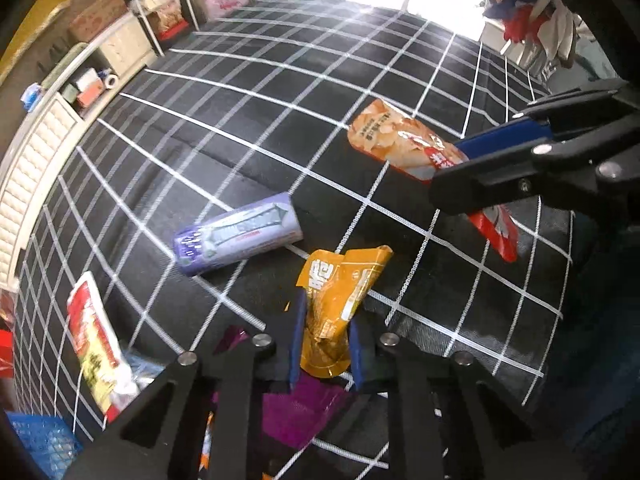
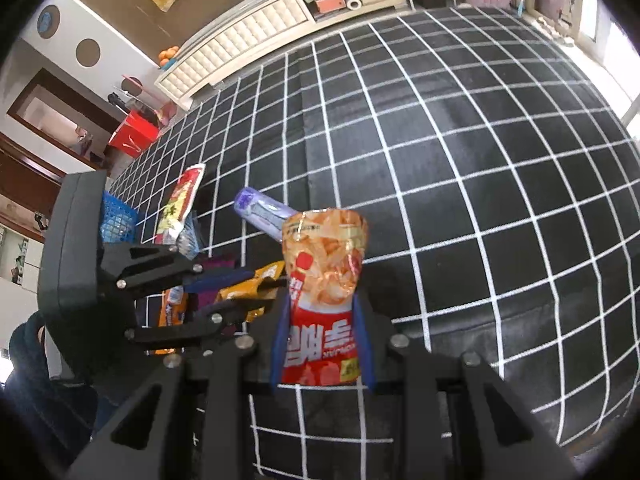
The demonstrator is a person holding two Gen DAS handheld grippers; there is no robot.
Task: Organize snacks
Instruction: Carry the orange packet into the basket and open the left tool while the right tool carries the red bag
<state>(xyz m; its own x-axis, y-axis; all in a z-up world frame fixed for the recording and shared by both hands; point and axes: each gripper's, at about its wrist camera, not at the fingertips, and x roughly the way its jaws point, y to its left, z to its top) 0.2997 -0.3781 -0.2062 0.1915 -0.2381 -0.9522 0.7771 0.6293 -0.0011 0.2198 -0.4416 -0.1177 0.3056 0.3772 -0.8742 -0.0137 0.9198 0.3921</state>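
The left gripper (image 1: 326, 344) clamps a yellow snack pouch (image 1: 336, 304); the right gripper (image 2: 322, 344) clamps an orange-red chip bag (image 2: 324, 292), both above the checked cloth (image 2: 460, 200). Each should travel steadily toward the blue basket (image 2: 118, 216) at nine o'clock, one unloading first.

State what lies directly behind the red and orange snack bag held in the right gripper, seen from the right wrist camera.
A purple tube pack lies on the black grid cloth behind the red and orange snack bag. The bag covers the pack's near end, so that end cannot be seen here.
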